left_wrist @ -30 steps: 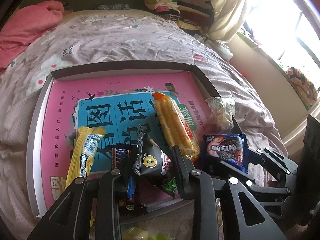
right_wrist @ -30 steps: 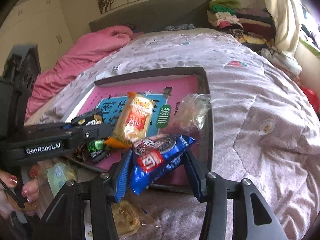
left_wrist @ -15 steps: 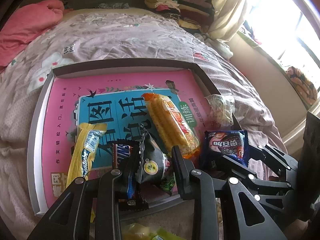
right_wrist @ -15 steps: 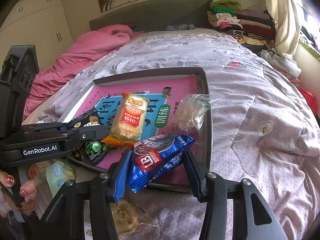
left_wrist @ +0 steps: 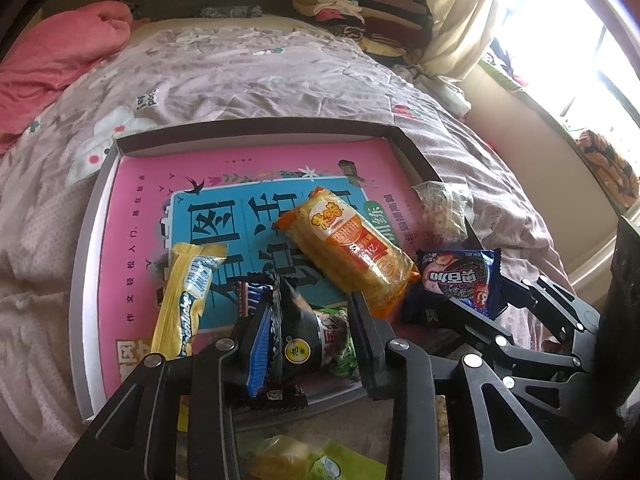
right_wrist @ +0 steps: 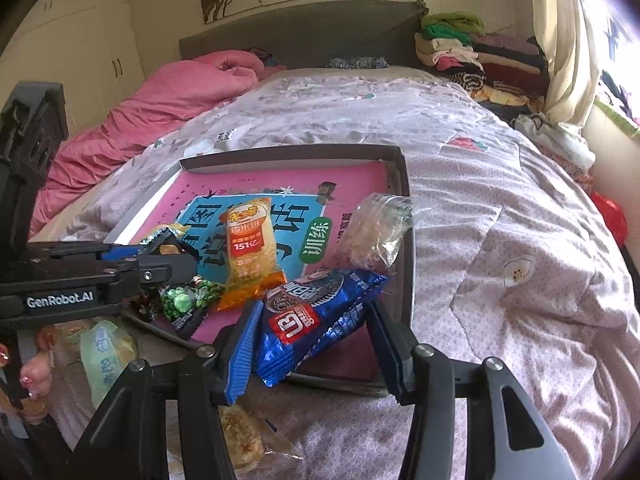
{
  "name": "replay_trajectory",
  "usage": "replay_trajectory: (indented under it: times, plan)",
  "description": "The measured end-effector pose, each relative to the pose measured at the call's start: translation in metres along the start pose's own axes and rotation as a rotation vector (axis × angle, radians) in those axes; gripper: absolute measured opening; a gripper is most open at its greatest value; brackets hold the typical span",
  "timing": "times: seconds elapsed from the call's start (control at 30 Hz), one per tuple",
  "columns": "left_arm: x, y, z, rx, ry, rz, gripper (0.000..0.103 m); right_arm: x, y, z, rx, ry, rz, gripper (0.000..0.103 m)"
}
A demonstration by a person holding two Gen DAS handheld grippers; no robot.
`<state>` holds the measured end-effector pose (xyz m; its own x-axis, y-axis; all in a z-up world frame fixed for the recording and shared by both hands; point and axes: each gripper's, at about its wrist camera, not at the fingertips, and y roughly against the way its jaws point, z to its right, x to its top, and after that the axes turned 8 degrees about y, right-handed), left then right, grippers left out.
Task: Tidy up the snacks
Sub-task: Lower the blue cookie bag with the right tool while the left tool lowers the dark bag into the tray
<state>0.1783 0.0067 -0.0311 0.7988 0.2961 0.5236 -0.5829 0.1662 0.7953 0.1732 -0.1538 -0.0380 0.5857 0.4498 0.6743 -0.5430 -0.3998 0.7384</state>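
- The left gripper is opening its jaws around a black snack bag at the tray's near edge.
- The right gripper squeezes a blue cookie pack over the near right corner.

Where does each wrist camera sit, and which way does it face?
Left wrist: on the left gripper, aimed down at the box; jaws opening around a black snack packet.
Right wrist: on the right gripper, same direction; fingertips show.
Shared: orange cracker pack, blue cookie packet.
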Motion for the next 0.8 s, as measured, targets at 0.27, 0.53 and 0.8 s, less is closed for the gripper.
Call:
replay_trajectory:
  times: [0.27, 0.53, 0.8]
  plan:
    - [0.001, 0.010, 0.002, -0.003, -0.006, 0.012, 0.045, 0.001, 0.004, 0.003, -0.020, 0.003, 0.009, 0.054]
    - [0.000, 0.020, 0.003, -0.006, -0.008, 0.023, 0.047, 0.002, 0.007, 0.005, -0.039, 0.005, 0.017, 0.056]
    - [-0.002, 0.034, 0.005, -0.010, -0.012, 0.045, 0.047, 0.004, 0.024, 0.012, -0.047, -0.005, 0.057, 0.057]
